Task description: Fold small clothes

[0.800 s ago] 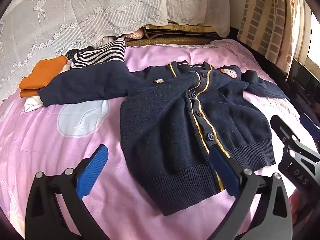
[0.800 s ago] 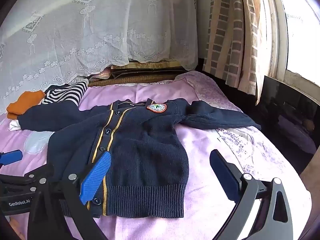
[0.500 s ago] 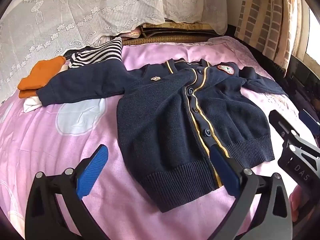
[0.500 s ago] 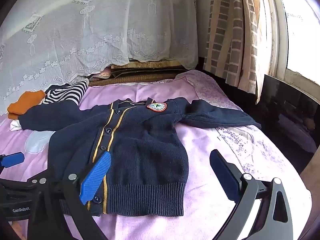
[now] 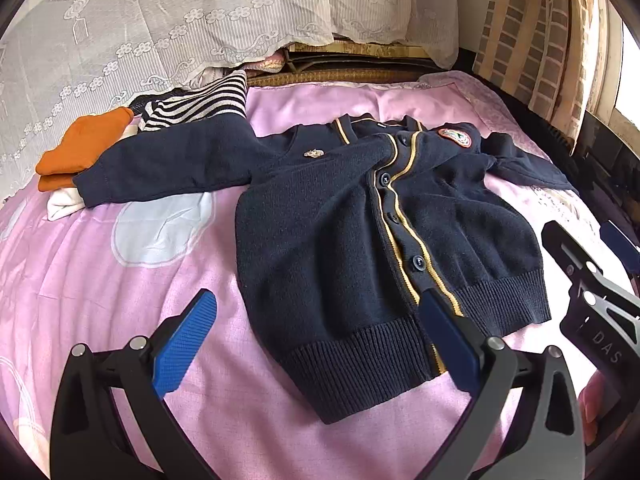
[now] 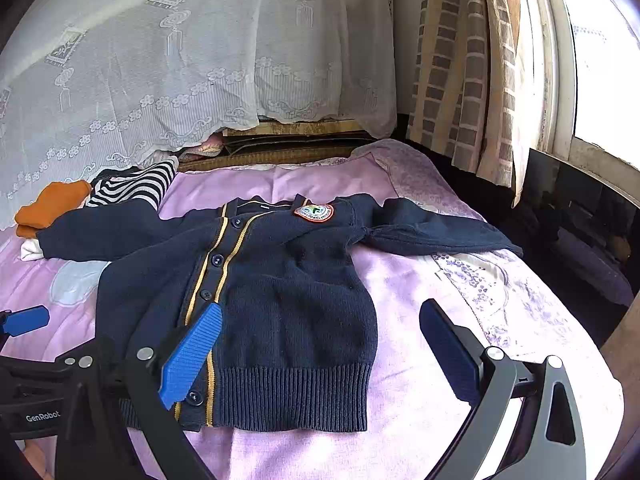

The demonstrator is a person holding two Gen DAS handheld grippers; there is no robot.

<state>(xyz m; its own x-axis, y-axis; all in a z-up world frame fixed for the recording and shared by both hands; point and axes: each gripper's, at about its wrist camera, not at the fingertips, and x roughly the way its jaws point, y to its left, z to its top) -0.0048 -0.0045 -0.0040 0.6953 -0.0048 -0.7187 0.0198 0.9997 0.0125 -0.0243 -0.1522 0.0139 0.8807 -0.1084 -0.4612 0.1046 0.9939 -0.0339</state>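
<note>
Pink bed [image 5: 100, 280] carries a flat navy cardigan [image 5: 340, 240]; both spread, empty grippers, left gripper [image 5: 316, 344] and right gripper [image 6: 320, 352], should probably pinch a sleeve cuff first.

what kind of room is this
Most likely a bedroom. A navy cardigan lies spread on a bed with a pink sheet, a lace drape hangs behind it, and a curtain hangs by a bright window.

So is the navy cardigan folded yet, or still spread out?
Spread out. The navy cardigan lies flat on the pink bedspread, buttoned, both sleeves stretched sideways, hem unfolded.
</note>
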